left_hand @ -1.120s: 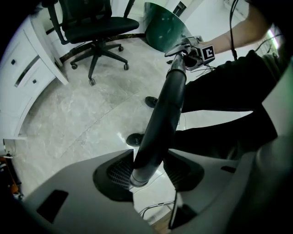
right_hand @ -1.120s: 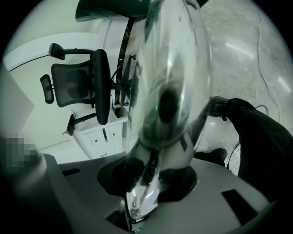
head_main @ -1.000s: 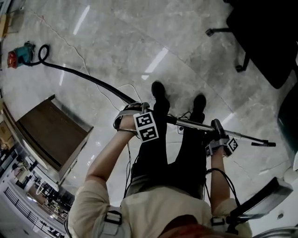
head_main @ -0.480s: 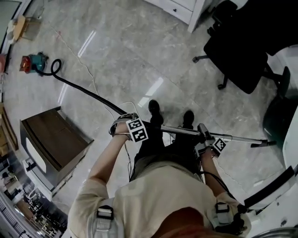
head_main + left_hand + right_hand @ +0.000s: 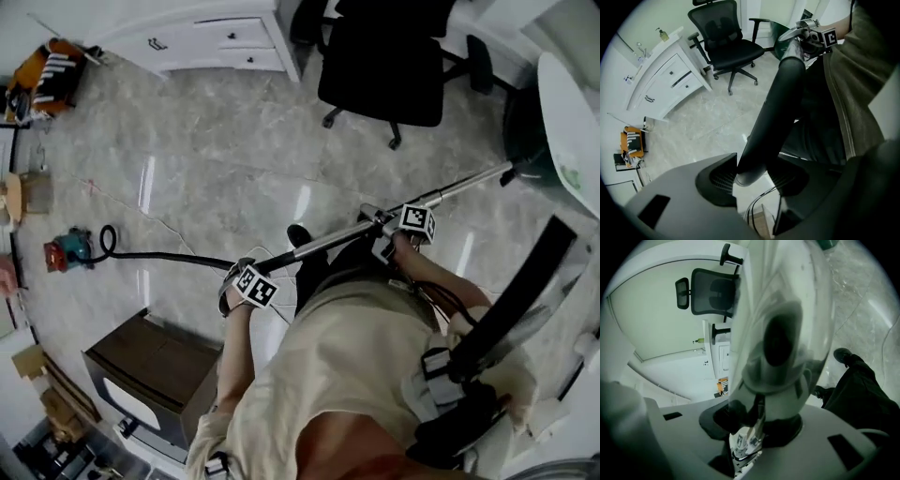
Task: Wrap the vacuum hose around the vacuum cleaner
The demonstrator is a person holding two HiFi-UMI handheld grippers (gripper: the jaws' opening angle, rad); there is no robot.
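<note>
Head view: left claw grips the hose, right claw apparently its wand, raised for carrying to the vacuum cleaner

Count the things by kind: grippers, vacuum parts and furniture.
Grippers: 2 (left gripper, right gripper)
Vacuum cleaner: 1
Hose: 1
Wand: 1
Chair: 1
Cabinets: 2 (white cabinet, dark cabinet)
Total: 8

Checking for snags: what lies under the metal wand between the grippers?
Under the wand: marble floor, one black shoe, dark trouser legs. The torso hides the other foot.
</note>
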